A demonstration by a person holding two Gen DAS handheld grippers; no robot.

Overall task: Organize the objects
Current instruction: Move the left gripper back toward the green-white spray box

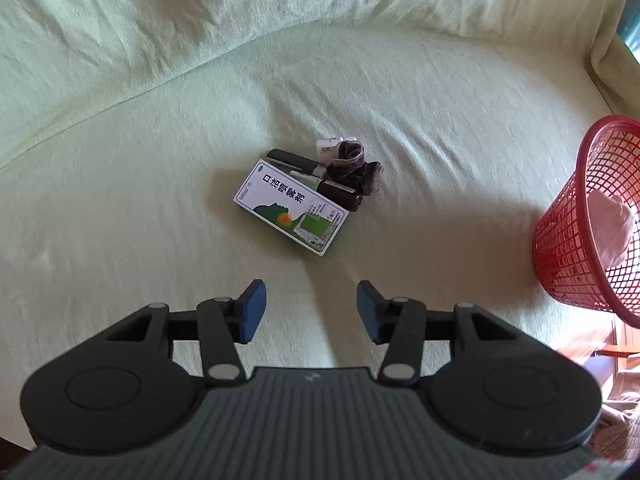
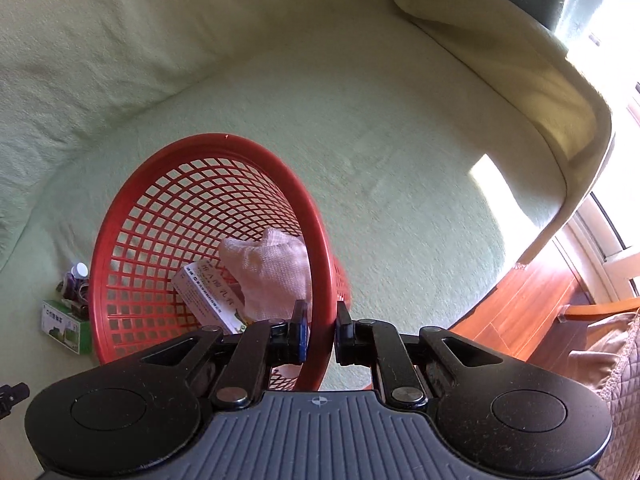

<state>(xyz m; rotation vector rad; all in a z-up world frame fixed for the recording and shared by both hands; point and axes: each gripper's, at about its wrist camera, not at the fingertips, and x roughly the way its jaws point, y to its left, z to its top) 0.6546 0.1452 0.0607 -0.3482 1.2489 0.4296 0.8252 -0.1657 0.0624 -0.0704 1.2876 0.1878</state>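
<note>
A white and green medicine box (image 1: 290,207) lies on the pale green sofa seat, with a dark tube (image 1: 294,161), a dark bottle (image 1: 340,195) and a dark bundled item with a white tag (image 1: 352,162) just behind it. My left gripper (image 1: 311,312) is open and empty, hovering a little in front of the box. My right gripper (image 2: 322,330) is shut on the near rim of a red mesh basket (image 2: 200,148), which tilts toward the pile. Inside the basket lie a white cloth (image 2: 272,272) and a white box (image 2: 210,294). The basket also shows in the left wrist view (image 1: 580,240).
The sofa backrest (image 1: 200,8) rises behind the seat and an armrest (image 2: 520,80) curves along the right. Beyond the seat's right edge is wooden floor (image 2: 532,312) and a quilted brown cushion (image 2: 616,360). The pile shows left of the basket in the right wrist view (image 2: 68,316).
</note>
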